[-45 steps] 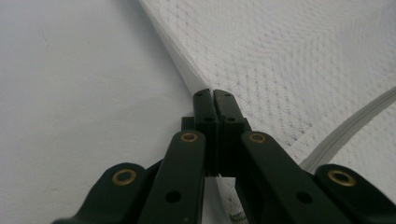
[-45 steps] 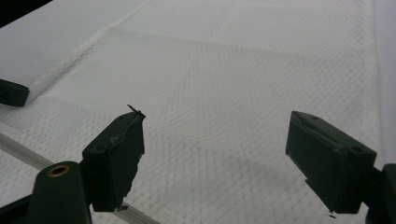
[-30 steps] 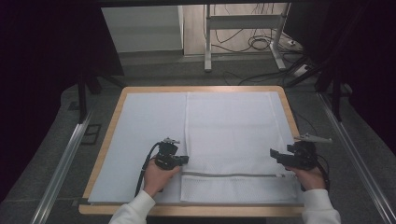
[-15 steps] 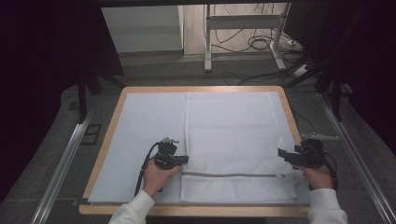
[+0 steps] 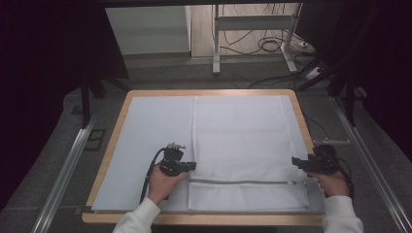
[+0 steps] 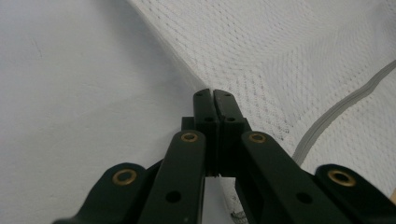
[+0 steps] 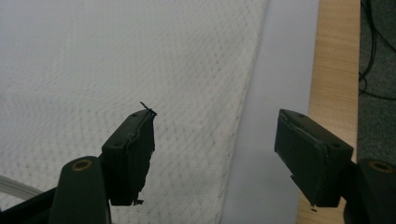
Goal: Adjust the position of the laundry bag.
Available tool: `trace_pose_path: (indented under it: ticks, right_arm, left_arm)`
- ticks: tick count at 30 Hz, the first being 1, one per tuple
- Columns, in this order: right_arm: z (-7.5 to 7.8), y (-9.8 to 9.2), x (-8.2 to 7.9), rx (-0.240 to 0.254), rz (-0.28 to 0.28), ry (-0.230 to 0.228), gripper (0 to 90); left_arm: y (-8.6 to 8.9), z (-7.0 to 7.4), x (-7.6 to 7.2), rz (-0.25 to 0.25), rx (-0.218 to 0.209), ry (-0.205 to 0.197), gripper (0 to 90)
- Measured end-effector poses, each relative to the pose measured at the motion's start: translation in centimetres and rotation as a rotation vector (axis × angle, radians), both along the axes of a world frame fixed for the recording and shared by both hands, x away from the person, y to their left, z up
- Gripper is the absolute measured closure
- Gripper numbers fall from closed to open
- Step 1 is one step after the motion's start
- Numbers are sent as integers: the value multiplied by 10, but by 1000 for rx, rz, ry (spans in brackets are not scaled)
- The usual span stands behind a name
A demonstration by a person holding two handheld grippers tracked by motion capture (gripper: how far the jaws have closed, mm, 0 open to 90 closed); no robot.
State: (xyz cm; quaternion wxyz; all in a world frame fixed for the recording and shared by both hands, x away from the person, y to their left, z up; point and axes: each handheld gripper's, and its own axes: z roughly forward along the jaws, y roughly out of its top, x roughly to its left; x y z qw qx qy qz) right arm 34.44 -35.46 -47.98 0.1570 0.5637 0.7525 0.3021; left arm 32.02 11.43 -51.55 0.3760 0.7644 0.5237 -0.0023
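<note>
— Near the tabletop's front edge, what grips the mesh bag [image 5: 243, 145]?
— Left gripper [image 6: 214, 95], jaws pinched on its edge; the high view hides that. Right gripper [image 7: 215, 140], jaws wide though just narrowing, straddles the bag's right edge.

Wooden-edged surface [image 5: 121, 112] carries a pale sheet [image 5: 145, 131]; a white mesh bag [image 5: 243, 141] lies flat on it, between both tools.

White mesh zippered laundry bag [image 5: 245, 145] lies on pale sheet [image 5: 150, 131] atop wooden-rimmed table [image 5: 116, 121], right of ctr; zipper [image 5: 240, 182] at near edge.
</note>
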Motion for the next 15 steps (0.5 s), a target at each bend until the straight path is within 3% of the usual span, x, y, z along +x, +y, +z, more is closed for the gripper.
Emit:
trace_pose_path:
  ticks: [9, 15]
  right_arm:
    - [-8, 0, 7, 21, -5, 69, 345]
    - [-16, 2, 13, -2, -16, 100, 392]
  left_arm:
    - [0, 0, 0, -3, 1, 1, 900]
    - [0, 0, 0, -5, 1, -1, 900]
